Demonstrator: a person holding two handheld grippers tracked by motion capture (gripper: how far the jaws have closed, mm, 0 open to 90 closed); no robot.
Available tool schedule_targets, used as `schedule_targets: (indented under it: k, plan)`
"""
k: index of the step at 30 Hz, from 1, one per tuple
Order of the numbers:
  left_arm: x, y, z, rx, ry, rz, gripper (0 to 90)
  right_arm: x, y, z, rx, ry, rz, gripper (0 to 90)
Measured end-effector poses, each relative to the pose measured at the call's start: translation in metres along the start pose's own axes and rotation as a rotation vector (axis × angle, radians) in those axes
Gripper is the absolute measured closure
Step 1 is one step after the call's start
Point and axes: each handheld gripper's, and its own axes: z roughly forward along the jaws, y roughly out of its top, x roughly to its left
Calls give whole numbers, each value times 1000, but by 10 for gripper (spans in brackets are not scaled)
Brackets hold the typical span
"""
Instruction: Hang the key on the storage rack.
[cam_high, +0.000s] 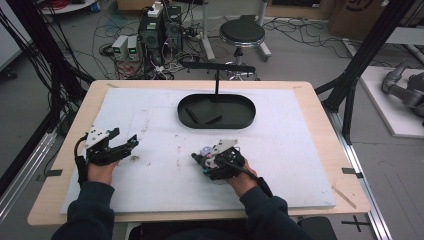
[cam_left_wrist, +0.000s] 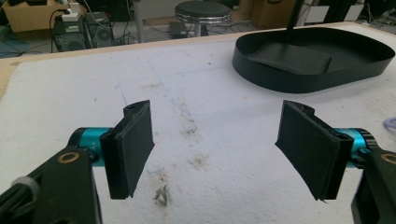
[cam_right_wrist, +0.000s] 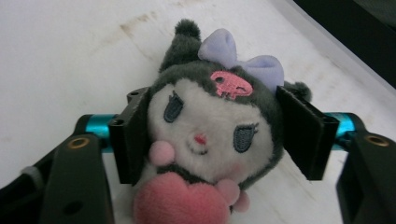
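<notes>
A small plush toy (cam_right_wrist: 210, 135) with a dark grey hood, a white face, a lilac bow and a pink heart lies on the white mat near the table's front. My right gripper (cam_right_wrist: 212, 98) is shut on it, one black pad pressed against each side of its head. From above, the right gripper (cam_high: 205, 160) covers most of the toy (cam_high: 206, 151). Near the mat's left edge my left gripper (cam_high: 127, 136) stands open, and its jaws (cam_left_wrist: 217, 109) are wide apart over bare, stained mat with nothing between them.
A black oval tray (cam_high: 217, 125) with a thin upright post and crossbar (cam_high: 216, 80) sits at the back middle of the white mat (cam_high: 150, 175); it shows at the far right (cam_left_wrist: 280, 79) in the left gripper view. Beyond the table are a stool (cam_high: 242, 32), computers and cables.
</notes>
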Motion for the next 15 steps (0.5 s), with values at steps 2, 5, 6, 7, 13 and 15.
schedule_targets:
  k: [2,5,6,7,13,15]
  plan:
    - [0,0,0,0,0,1,266,-11,-3,-7,4,-11,-37,339]
    - [0,0,1,3,0,3,266,-28,-8,-18,-12,-33,-88,338]
    - [0,0,1,3,-1,1,266,-35,-11,-22,-14,-26,-81,335]
    - [0,0,1,2,-1,2,267,-38,-12,-24,-19,-22,-76,332]
    - [-1,0,1,5,-2,7,268,-47,-22,-23,-5,10,-56,302]
    - [-1,0,1,1,-2,3,268,-47,-24,-21,13,9,-25,287]
